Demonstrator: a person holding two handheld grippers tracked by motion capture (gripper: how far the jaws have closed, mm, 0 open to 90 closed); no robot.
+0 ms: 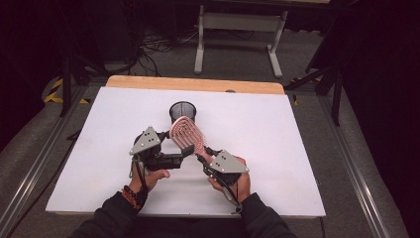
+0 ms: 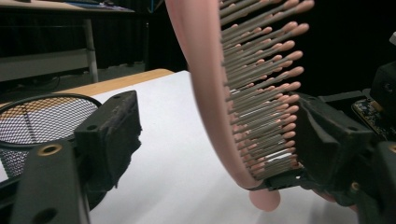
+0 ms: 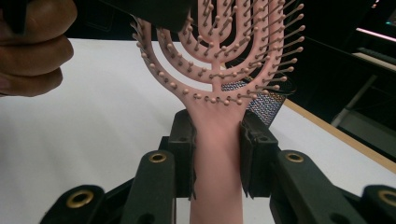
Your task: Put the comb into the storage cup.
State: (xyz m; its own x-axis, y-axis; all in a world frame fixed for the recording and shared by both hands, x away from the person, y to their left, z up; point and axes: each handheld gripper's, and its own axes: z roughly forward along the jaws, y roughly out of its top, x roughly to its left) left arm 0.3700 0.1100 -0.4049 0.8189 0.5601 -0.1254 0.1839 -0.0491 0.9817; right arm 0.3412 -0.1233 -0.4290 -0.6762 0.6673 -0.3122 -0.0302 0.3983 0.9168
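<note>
A pink vented hairbrush (image 1: 187, 131) is held up over the white board, just in front of a black mesh cup (image 1: 183, 111). My right gripper (image 3: 217, 135) is shut on the brush's handle (image 3: 217, 158), with the head (image 3: 216, 79) rising beyond the jaws. My left gripper (image 2: 217, 126) comes in from the left with the brush head (image 2: 205, 93) between its jaws. The bristle tips reach one jaw, while the other jaw stands clear of the brush's back. In the high view the left gripper (image 1: 184, 151) and right gripper (image 1: 205, 156) meet at the brush.
The white board (image 1: 277, 148) lies on a wooden table whose far edge (image 1: 198, 84) shows behind it. The mesh cup (image 2: 37, 121) stands upright close behind the left jaw. A white desk frame (image 1: 237, 29) stands on the floor beyond the table.
</note>
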